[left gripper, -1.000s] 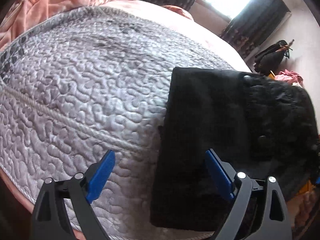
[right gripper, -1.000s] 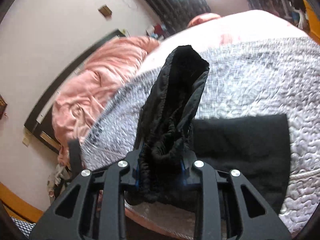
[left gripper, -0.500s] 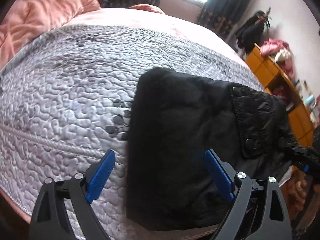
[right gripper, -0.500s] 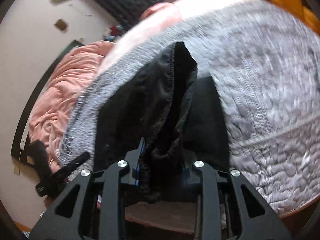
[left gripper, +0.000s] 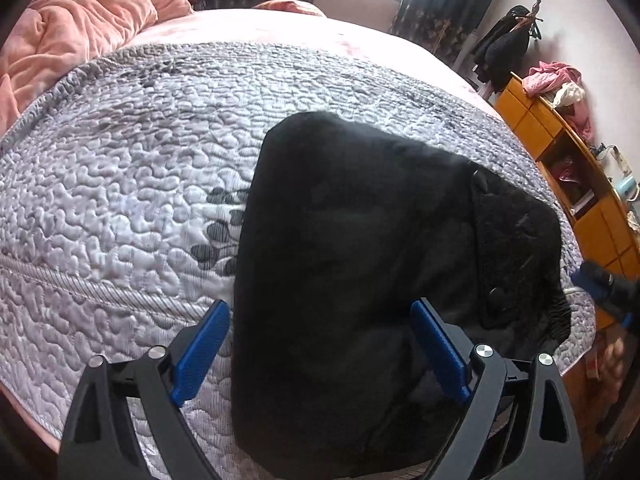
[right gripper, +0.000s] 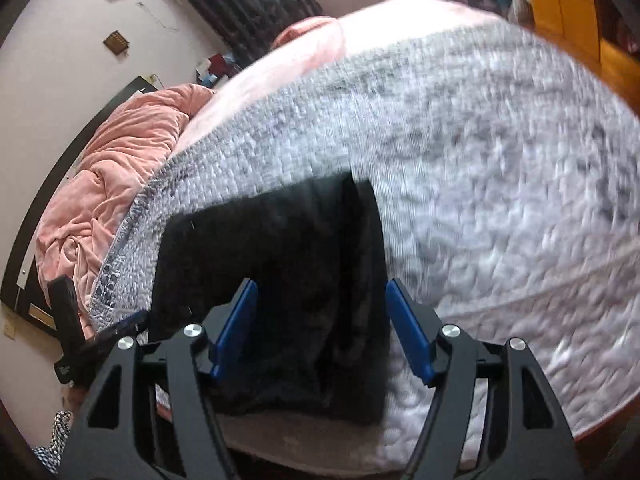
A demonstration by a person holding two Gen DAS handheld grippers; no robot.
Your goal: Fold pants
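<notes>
The black pants (left gripper: 352,248) lie folded in a flat stack on the grey quilted bedspread (left gripper: 132,168), near the bed's front edge. A buttoned pocket flap shows on the stack's right side. My left gripper (left gripper: 320,348) is open and empty, its blue pads on either side of the stack's near end. My right gripper (right gripper: 322,328) is open and empty just above the pants (right gripper: 280,264); its tip also shows at the right edge of the left wrist view (left gripper: 600,284).
A pink comforter (left gripper: 80,36) is bunched at the bed's far left. An orange wooden cabinet (left gripper: 576,176) with clothes on top stands right of the bed. Dark curtains and a window are behind. The bed edge runs just below the pants.
My right gripper has opened and let go of the bunched pants end, which now lies flat on the stack. Both views have shifted over the bed.
</notes>
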